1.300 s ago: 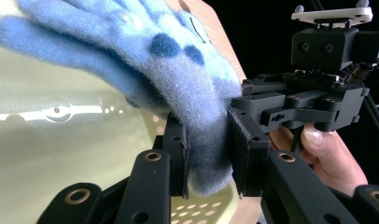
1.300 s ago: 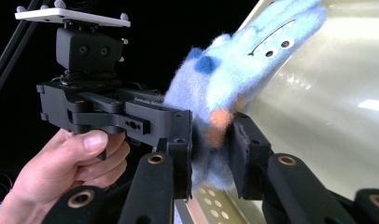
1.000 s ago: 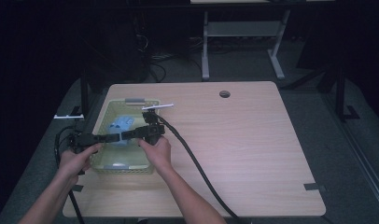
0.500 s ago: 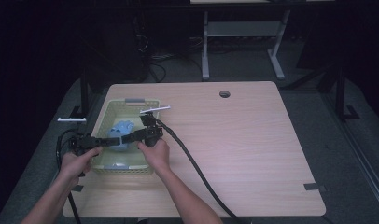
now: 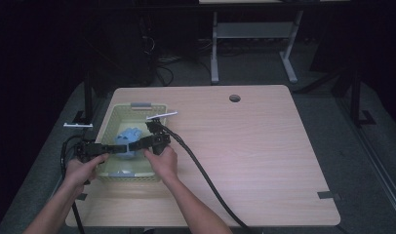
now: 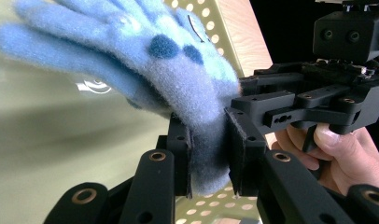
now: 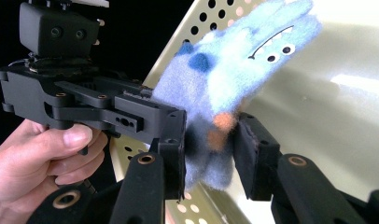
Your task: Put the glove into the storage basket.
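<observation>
Two hand-held grippers meet over a pale yellow-green perforated basket [image 5: 108, 119] that stands at the near left part of the bench [image 5: 264, 161]. Between them, above the basket floor, is a fuzzy blue glove [image 5: 127, 140] with darker blue spots, orange patches and a small cartoon face.

Left hand-held gripper [image 6: 210, 154]: jaws drawn in tight, both pads pressed on the cuff end of the glove, whose fingers spread away up and to the left in the left gripper view. The left hand [image 5: 81, 168] grips it from the basket's left side.

Right hand-held gripper [image 7: 211, 151]: jaws have just been opening; the glove's lower edge hangs between them, against the left pad, with a visible gap at the right pad. The right hand [image 5: 162, 161] holds it at the basket's right rim, and its black cable [image 5: 206, 180] trails across the bench toward the near edge
</observation>
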The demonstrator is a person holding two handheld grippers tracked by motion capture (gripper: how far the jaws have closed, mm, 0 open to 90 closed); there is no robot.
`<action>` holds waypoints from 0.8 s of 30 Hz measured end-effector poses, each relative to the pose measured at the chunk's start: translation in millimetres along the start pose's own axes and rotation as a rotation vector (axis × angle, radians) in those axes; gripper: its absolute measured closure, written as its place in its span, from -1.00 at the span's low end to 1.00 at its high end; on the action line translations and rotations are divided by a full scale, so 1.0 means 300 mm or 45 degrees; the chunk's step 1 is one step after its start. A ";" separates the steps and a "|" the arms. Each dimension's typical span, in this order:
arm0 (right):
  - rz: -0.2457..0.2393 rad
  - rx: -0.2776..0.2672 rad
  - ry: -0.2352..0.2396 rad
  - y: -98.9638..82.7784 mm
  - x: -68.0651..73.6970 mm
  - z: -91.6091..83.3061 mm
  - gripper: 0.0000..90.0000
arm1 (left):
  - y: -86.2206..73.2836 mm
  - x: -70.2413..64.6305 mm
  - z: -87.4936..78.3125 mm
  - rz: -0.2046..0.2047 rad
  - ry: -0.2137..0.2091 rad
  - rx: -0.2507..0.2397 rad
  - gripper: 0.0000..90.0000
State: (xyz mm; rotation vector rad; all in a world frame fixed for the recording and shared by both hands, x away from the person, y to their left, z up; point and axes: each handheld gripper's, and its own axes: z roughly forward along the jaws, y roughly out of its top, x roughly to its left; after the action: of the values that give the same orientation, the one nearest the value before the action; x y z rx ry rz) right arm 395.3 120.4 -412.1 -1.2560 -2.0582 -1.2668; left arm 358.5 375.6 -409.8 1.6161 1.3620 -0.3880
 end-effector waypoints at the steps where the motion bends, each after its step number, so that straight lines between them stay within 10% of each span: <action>1: 0.005 -0.002 0.003 -0.001 -0.002 -0.002 0.45 | 0.000 0.000 0.000 0.000 0.000 0.000 0.62; 13: 0.016 -0.038 -0.028 -0.010 -0.022 -0.037 0.45 | 0.004 -0.001 0.022 -0.002 0.030 0.034 0.62; 24: -0.039 -0.103 -0.062 -0.014 -0.016 -0.120 0.41 | 0.039 -0.020 0.105 -0.021 0.328 0.249 0.61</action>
State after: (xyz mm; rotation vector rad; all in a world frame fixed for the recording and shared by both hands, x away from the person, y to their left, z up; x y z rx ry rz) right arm 390.4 86.3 -399.5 -1.3082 -2.0861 -1.3584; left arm 376.9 347.4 -415.7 1.8670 1.5700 -0.3404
